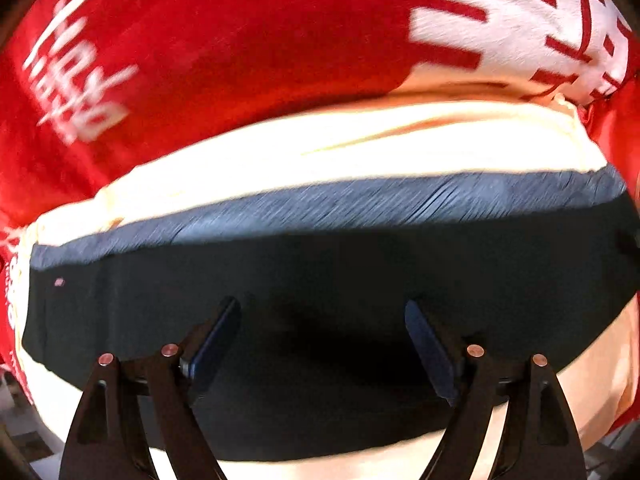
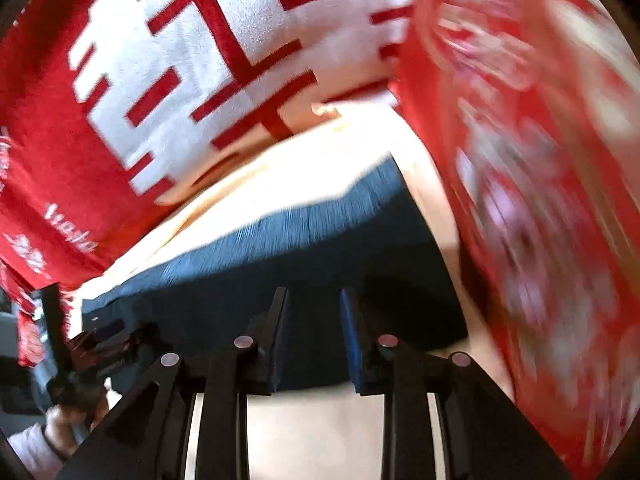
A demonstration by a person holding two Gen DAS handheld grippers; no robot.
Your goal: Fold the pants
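Pants (image 1: 320, 280) are lying flat as a dark folded slab on a cream surface (image 1: 360, 140), with the ribbed blue-grey waistband (image 1: 320, 204) along the far edge.

Left gripper (image 1: 322, 320) has its fingers spread wide apart — both blue pads (image 1: 430, 344) are over the dark fabric with nothing pinched between them. Whether the tips actually touch the cloth I can't tell, since the frame is a bit smeared.

Right gripper (image 2: 314, 316) is parted too, but with a much narrower gap, and nothing sits between its pads (image 2: 354, 340) either. Its tips are over the near part of the pants (image 2: 280, 280), close to their right end.

From the right wrist view you can see the left gripper (image 2: 100, 344) off to the left at the other end of the pants, with the person's hand (image 2: 66, 420) wrapped around its handle.

Further out, a red blanket (image 1: 220, 60) with big white characters lies just past the cream surface, and a blurry red patterned cloth (image 2: 540, 200) fills the right side — too smeared to make out the pattern.
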